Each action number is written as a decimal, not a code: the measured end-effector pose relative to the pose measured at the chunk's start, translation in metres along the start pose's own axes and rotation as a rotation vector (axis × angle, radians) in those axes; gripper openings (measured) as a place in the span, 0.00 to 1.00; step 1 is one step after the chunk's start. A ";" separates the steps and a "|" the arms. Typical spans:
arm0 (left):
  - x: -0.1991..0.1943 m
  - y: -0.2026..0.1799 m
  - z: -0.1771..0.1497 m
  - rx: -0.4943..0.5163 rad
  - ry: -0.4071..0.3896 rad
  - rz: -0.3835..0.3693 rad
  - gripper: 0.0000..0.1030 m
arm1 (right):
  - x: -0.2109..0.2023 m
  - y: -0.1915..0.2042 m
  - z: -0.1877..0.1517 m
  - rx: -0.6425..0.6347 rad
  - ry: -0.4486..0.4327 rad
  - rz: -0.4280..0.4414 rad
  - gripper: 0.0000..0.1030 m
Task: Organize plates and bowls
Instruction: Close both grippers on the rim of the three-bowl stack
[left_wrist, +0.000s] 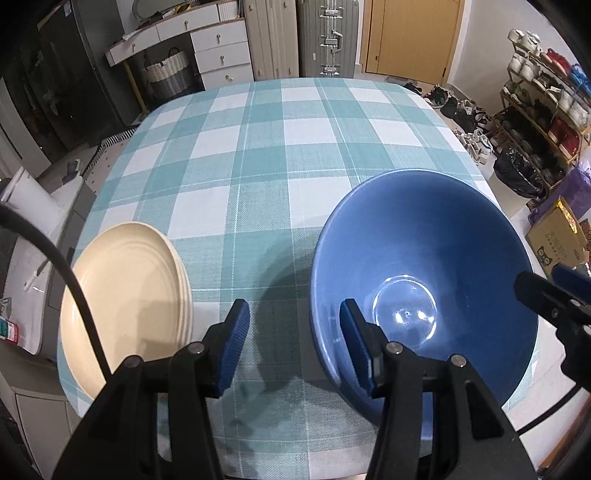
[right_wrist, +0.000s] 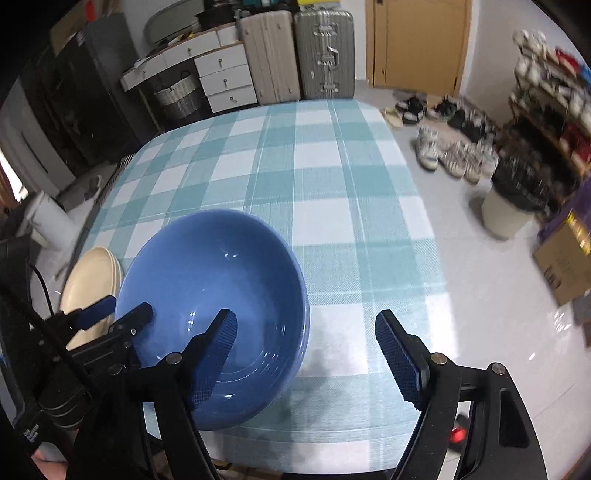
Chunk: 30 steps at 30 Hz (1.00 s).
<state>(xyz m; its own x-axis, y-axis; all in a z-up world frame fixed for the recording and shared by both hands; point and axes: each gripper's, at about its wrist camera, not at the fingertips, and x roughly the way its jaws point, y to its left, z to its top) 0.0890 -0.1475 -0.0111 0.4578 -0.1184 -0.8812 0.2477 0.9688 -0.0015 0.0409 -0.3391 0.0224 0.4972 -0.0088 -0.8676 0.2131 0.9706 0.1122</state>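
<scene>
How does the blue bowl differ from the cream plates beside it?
The blue bowl is deep and glossy; the cream plates are shallow, matte and ringed. The bowl stands alone; the plates are stacked. Both rest on the checked tablecloth, near its front edge.

I am seeing a tablecloth (left_wrist: 258, 155) checked in teal and white, with thin pale lines running through the squares. At about four o'clock in my left camera a bowl (left_wrist: 424, 266) is showing a deep glossy blue, its base glinting with white reflections. At eight o'clock the stacked plates (left_wrist: 125, 295) are showing plain cream, ringed with faint concentric ridges. My left gripper (left_wrist: 291, 343) is showing black arms and ribbed dark blue pads; my right gripper (right_wrist: 306, 358) is wearing the same black and dark blue. At twelve o'clock a suitcase (left_wrist: 328, 37) is showing grey, the door (left_wrist: 410, 37) beside it tan.
</scene>
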 end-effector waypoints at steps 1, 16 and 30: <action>0.001 0.000 0.000 -0.005 0.002 -0.011 0.51 | 0.003 -0.002 0.000 0.014 0.004 0.012 0.77; 0.016 -0.001 -0.002 -0.026 0.042 -0.100 0.70 | 0.031 -0.015 0.001 0.073 -0.016 0.153 0.82; 0.025 -0.001 0.007 -0.040 0.069 -0.172 0.85 | 0.058 -0.019 0.008 0.107 0.046 0.227 0.83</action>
<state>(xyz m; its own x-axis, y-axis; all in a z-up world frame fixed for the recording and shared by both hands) 0.1059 -0.1526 -0.0300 0.3512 -0.2693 -0.8968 0.2822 0.9437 -0.1728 0.0720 -0.3604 -0.0259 0.5038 0.2196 -0.8354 0.1893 0.9156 0.3548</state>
